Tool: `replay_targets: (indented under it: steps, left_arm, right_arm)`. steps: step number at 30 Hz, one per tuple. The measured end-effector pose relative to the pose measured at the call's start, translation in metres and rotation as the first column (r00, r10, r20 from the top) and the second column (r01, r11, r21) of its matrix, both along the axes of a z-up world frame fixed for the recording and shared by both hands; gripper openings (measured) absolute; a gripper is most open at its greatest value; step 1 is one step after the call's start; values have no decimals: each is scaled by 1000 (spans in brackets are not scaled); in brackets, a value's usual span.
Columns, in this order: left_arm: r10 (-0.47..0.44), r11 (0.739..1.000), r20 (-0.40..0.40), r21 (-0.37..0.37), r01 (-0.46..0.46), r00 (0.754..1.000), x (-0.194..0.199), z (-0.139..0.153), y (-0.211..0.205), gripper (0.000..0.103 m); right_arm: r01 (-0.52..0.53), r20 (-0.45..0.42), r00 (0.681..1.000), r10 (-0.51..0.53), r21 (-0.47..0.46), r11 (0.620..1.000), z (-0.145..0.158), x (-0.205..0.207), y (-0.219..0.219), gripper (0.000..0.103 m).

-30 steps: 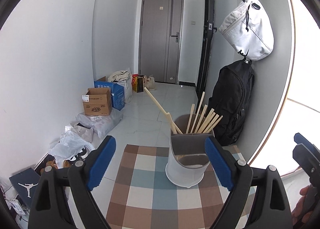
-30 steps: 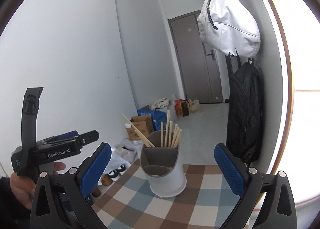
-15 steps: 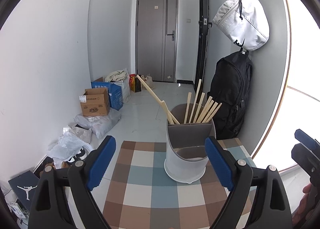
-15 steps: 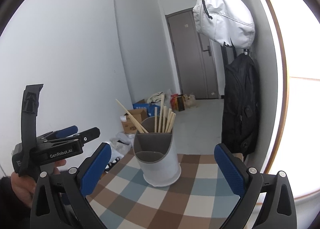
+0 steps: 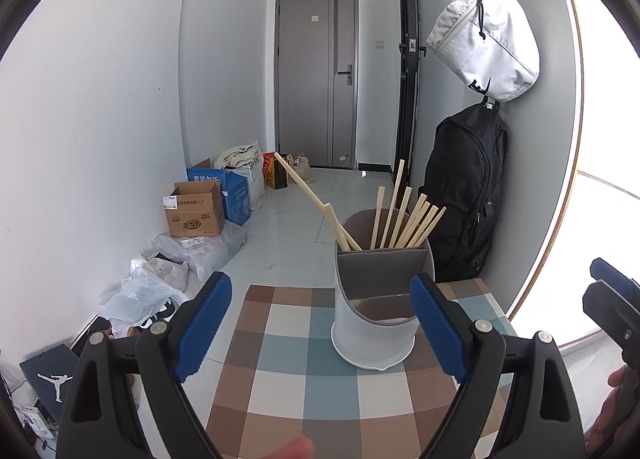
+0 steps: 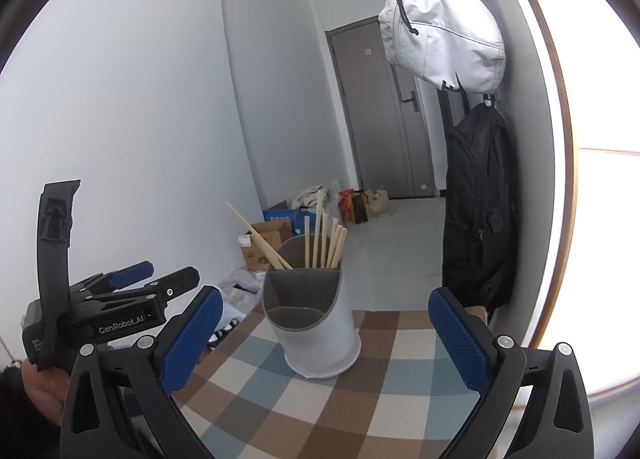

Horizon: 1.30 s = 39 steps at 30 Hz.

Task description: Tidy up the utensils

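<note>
- The left gripper [image 5: 320, 323] was held above the near part of the checked tablecloth [image 5: 280, 359], its blue-padded fingers [image 5: 202, 325] spread wide with nothing between them.
- The right gripper [image 6: 326, 333] was likewise spread wide and empty, with the holder seen between its pads in that view but further off, not touched.
- The utensil holder [image 5: 374, 311] (white body, grey divided insert) stood upright on the cloth toward the far edge of the table.
- The wooden chopsticks [image 5: 404, 219] stood in the holder's rear compartment, most of them fanned to the right. Two leaned far out to the left, one much longer than the other.
- The front compartment looked empty as far as could be seen.
- In the right wrist view the left gripper's body [image 6: 116, 307] showed at lower left, held in a hand [image 6: 44, 383].
- Background: a black backpack [image 5: 466, 191] and a white bag [image 5: 486, 39] hung on the right wall. Cardboard boxes [image 5: 196, 211] and plastic bags lay on the floor along the left wall.
</note>
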<state>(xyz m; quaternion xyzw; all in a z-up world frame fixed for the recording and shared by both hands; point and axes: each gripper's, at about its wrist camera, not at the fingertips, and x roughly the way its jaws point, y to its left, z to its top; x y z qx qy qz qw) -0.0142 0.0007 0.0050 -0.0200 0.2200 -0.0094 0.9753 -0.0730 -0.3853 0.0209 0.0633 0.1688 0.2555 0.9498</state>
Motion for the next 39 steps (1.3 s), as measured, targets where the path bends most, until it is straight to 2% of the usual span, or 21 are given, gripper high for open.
replay_targets:
  steps: [6,11,20,31,39]
  left_arm:
    - [5,1000,-21,-19,-5,1000,2,-2,0,88]
    - [9,1000,-14,2,-9,1000,1,-2,-4,88]
    - [-2,1000,-21,-6,2,1000,2,-3,-5,88]
    - [15,999,-11,-33,-16,1000,0,-1,0,88]
    - [22,998,-32,-54,-23,999,4,-3,3,88]
  right_arm:
    - [-17,-1,1000,17,-10,1000,-1,-2,3,103]
    - [-22,1,1000,22,-17,1000,-1,-3,4,103]
    - [-14,-12,1000,14,-12,1000,-3,-2,3,103]
    - [-12,-11,1000,12,-5,1000,-1,-1,1,103]
    - [-1,-21,1000,1,5,1000,-2,-1,-2,103]
